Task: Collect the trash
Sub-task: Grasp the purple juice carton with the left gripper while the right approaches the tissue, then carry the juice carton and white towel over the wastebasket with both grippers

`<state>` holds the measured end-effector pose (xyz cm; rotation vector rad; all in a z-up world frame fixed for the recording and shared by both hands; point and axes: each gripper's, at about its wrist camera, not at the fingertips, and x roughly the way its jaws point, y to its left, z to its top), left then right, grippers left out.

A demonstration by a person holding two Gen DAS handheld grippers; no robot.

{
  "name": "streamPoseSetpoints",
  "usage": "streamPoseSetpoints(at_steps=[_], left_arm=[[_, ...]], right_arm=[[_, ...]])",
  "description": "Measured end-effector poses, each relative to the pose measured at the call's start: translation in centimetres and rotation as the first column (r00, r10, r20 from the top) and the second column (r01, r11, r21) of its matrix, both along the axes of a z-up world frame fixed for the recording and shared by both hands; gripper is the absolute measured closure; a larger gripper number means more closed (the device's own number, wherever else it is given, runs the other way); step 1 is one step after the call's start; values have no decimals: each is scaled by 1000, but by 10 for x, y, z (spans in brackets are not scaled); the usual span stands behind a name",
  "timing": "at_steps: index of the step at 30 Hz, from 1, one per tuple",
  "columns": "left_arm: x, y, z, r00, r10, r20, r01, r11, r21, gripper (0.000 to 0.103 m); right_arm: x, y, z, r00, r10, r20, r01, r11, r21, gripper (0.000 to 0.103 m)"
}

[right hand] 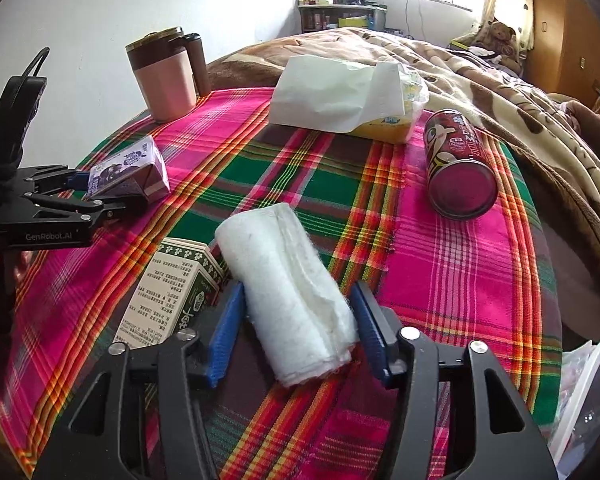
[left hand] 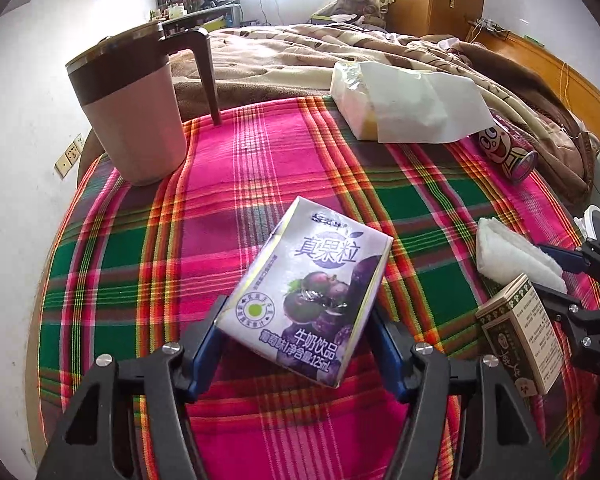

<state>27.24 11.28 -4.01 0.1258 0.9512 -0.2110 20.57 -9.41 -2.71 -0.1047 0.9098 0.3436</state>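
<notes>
A purple milk drink carton [left hand: 312, 292] lies on the plaid tablecloth between the blue pads of my left gripper [left hand: 296, 328]; the pads touch its sides. It also shows in the right wrist view [right hand: 130, 172] with the left gripper [right hand: 100, 196] around it. My right gripper [right hand: 296, 328] straddles a folded white tissue wad [right hand: 292, 292], the pads close beside it with small gaps. The wad [left hand: 512, 256] and right gripper [left hand: 556, 276] show at the right of the left wrist view. A green-and-white small box [right hand: 168, 292] lies left of the wad. A red drink can [right hand: 456, 164] lies on its side.
A pink lidded mug [left hand: 132, 108] stands at the table's back left. A tissue pack [right hand: 348, 96] with a loose sheet sits at the back. A white bin with a plastic liner [right hand: 588, 392] is at the table's right edge. A bed with a brown blanket [left hand: 320, 48] lies behind.
</notes>
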Motion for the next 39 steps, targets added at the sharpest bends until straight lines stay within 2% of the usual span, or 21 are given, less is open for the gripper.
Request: streamPoseSetpoints(at_steps=[6, 9, 19, 21, 32, 39], left_arm=[[-10, -3, 6, 999, 25, 22, -24, 1000, -12, 36], [-15, -5, 10, 999, 27, 26, -26, 999, -29, 36], [-45, -22, 31, 997, 19, 70, -15, 998, -60, 36], [-54, -30, 38, 995, 9, 97, -4, 999, -52, 36], [-92, -68, 70, 986, -6, 167, 24, 994, -104, 36], [-112, -97, 81, 979, -30, 200, 52, 993, -104, 35]], right_arm=[[-5, -4, 4, 1000, -6, 13, 5, 1000, 26, 71], [-8, -6, 6, 1000, -14, 21, 14, 999, 36, 76], [-28, -24, 25, 994, -81, 80, 73, 993, 92, 76], [-34, -29, 29, 992, -90, 90, 80, 992, 102, 76], [-62, -65, 52, 973, -175, 148, 152, 976, 158, 76], [-80, -91, 60, 957, -230, 177, 201, 965, 169, 76]])
